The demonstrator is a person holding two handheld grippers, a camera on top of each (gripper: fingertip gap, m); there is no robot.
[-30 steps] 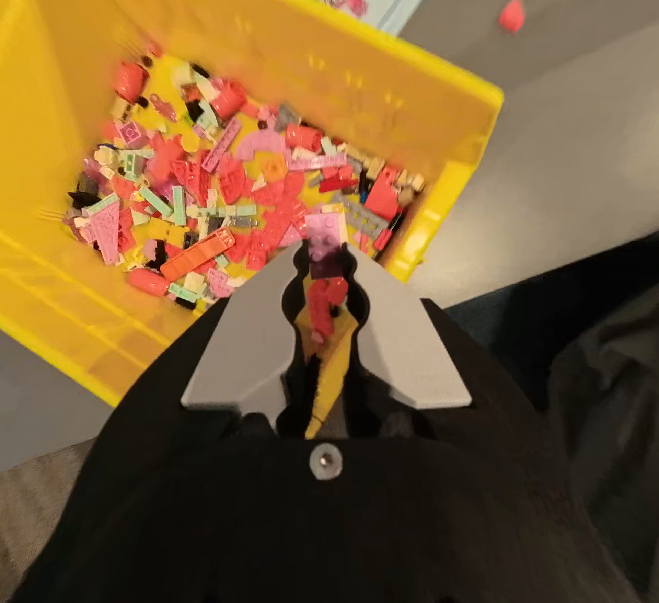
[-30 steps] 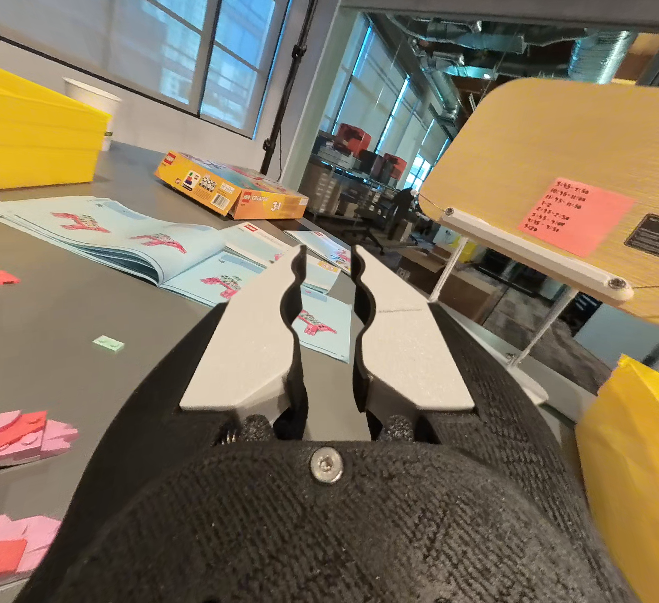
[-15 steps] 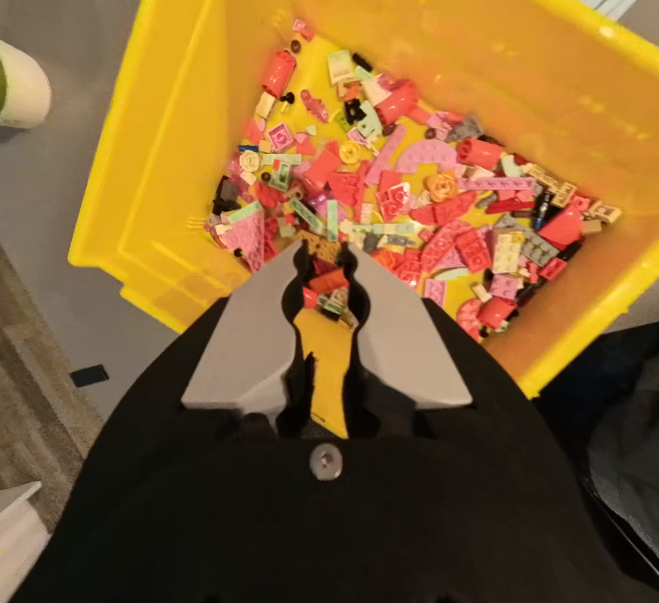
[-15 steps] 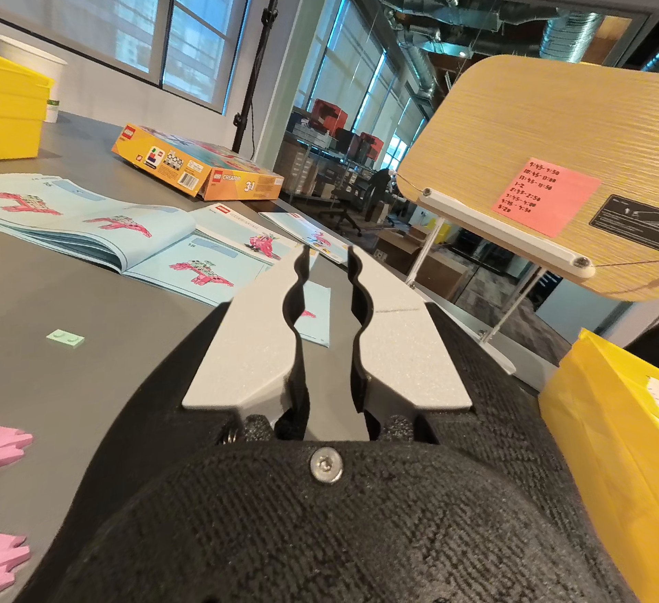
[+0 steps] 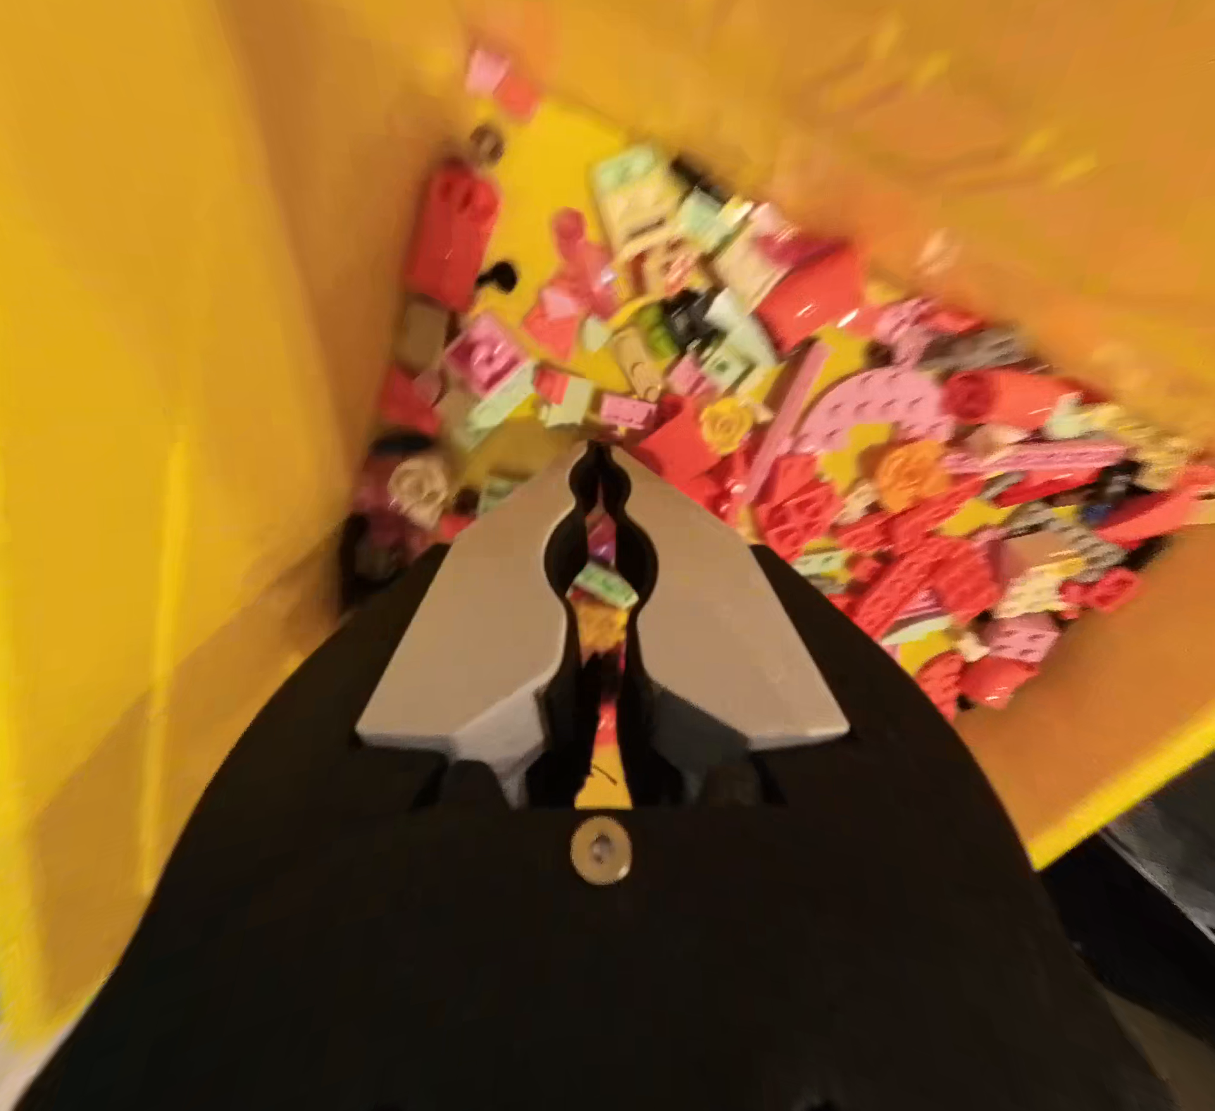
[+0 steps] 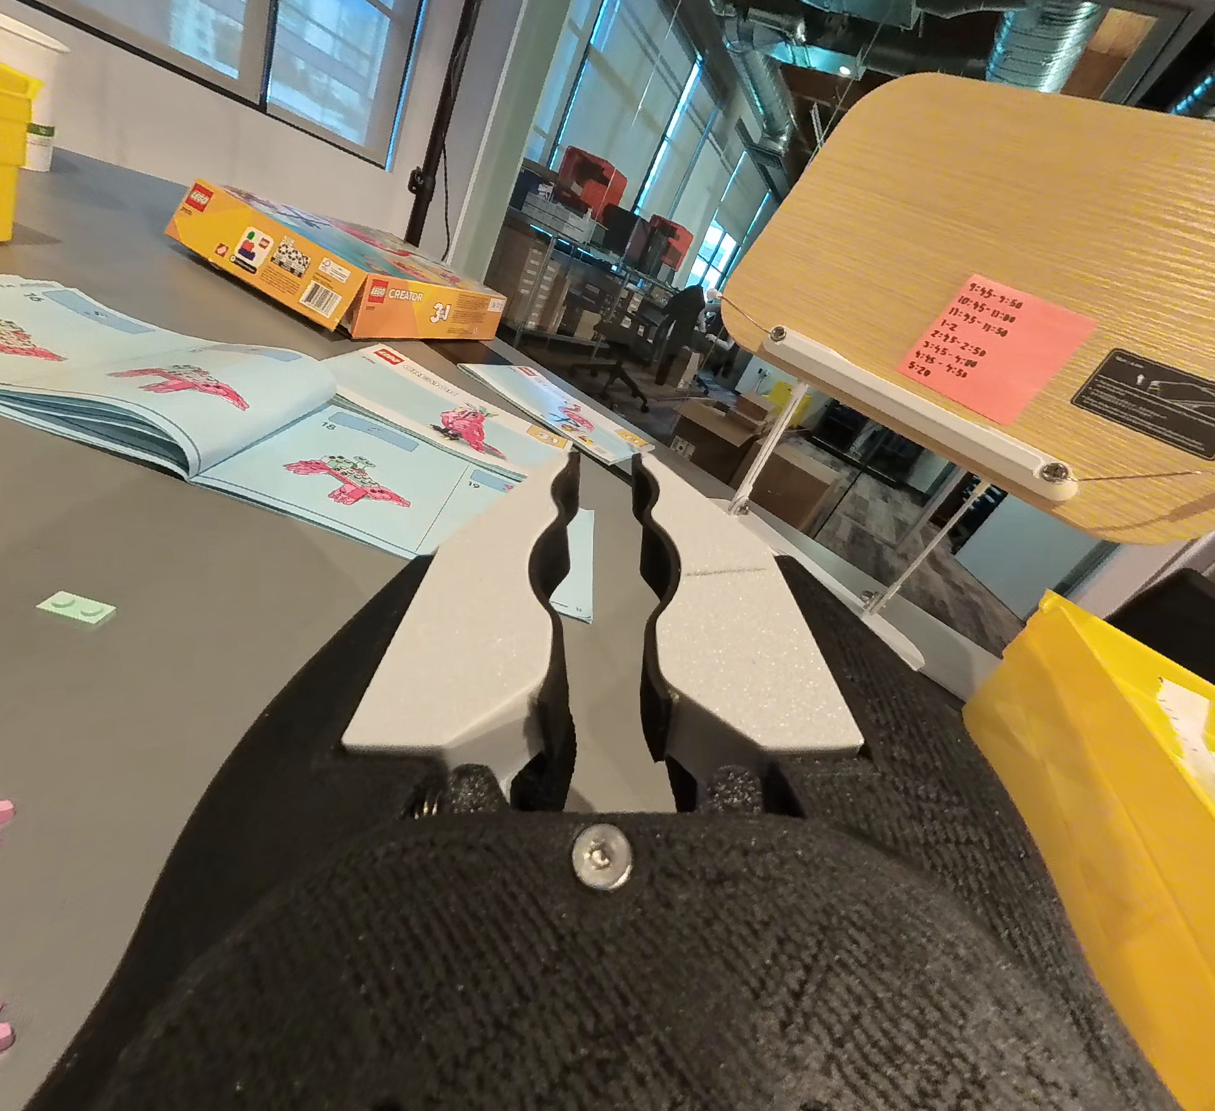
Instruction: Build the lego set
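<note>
Inside the yellow bin [image 5: 164,356], left tongs [image 5: 598,455] sit low over the heap of loose lego pieces [image 5: 822,455], tips nearly touching with only a sliver of gap; frame is motion-blurred so cannot tell if a piece is pinched at the tips. Pieces are mostly red, pink, mint and tan, piled on the bin floor against the left wall and spreading right; a red cylinder-like piece [image 5: 453,238] lies by the left wall, a pink half-round plate [image 5: 881,409] right of the tips, a yellow flower piece [image 5: 723,425] just beside it. On the grey worktop [image 6: 197,652], right tongs [image 6: 603,461] are parted by a narrow gap, holding nothing, hovering low and pointing out across the surface. Open instruction booklet [image 6: 217,415] lies ahead-left of them, a second booklet [image 6: 559,415] farther ahead near the edge, orange lego box [image 6: 329,271] beyond the booklets. A small mint plate [image 6: 75,607] lies alone on the worktop to the left, apart from the booklet. Pink pieces just show at the left frame edge. Another yellow bin [image 6: 1085,783] at the right, close beside the right tongs. Wooden board [image 6: 986,238] with a pink sticky note [image 6: 993,346] stands tilted up at right.
</note>
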